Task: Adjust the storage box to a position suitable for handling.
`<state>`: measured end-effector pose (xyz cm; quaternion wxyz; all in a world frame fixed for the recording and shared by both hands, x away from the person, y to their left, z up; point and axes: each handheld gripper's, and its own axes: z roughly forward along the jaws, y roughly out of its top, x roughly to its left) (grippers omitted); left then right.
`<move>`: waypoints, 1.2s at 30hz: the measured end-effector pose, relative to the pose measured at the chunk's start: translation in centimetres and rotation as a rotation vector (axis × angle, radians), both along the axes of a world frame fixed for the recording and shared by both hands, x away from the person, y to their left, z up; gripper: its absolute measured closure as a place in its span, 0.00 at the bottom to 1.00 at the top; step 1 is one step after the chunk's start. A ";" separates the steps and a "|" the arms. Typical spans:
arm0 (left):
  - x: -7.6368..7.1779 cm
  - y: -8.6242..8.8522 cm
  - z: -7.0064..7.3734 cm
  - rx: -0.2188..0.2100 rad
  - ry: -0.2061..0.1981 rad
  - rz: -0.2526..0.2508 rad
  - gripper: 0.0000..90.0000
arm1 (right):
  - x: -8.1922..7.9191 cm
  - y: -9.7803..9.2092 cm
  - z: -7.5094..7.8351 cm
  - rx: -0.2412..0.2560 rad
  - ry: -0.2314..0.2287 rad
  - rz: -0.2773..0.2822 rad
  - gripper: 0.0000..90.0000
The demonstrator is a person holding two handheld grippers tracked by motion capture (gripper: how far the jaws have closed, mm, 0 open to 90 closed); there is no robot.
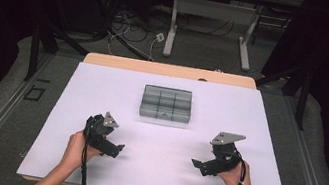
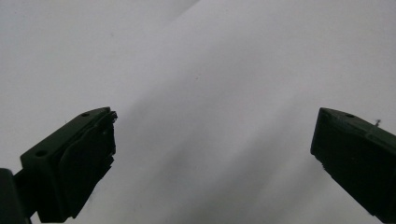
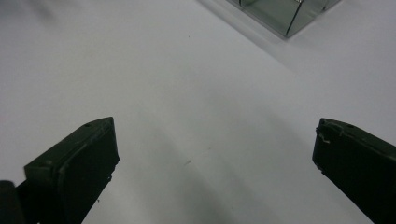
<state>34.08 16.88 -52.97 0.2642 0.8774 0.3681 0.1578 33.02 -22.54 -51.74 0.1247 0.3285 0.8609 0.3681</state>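
One grey compartment tray [image 1: 166,103] sits on the white table [image 1: 101,92], toward the far side and near the middle between left and right, divided into a grid of small cells. Its corner also shows at the top of the right gripper view [image 3: 285,11]. Nearer the person, well apart from the tray, both tools rest low over the bare table surface. The left tool [image 1: 117,149] is at the near left, held in the left hand [image 1: 74,148], its jaws spread wide with nothing between them [image 2: 212,144]. The right tool [image 1: 197,165] is at the near right, held in the right hand [image 1: 234,177], jaws likewise spread and empty [image 3: 215,149]. The two tools point inward toward each other.
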 end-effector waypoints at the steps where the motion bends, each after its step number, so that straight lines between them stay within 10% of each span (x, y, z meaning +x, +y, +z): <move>1: -0.1 0.1 0.0 0.001 -0.001 0.001 0.00 | 0.0 0.0 0.0 0.000 0.000 0.000 0.00; 16: -1.8 1.1 -0.2 -0.016 -0.010 0.018 0.00 | 4.5 3.6 0.6 0.045 -0.009 0.030 0.05; 36: -4.0 1.9 -0.1 -0.033 -0.004 0.001 0.00 | 12.1 7.6 2.3 0.073 -0.060 -0.088 0.86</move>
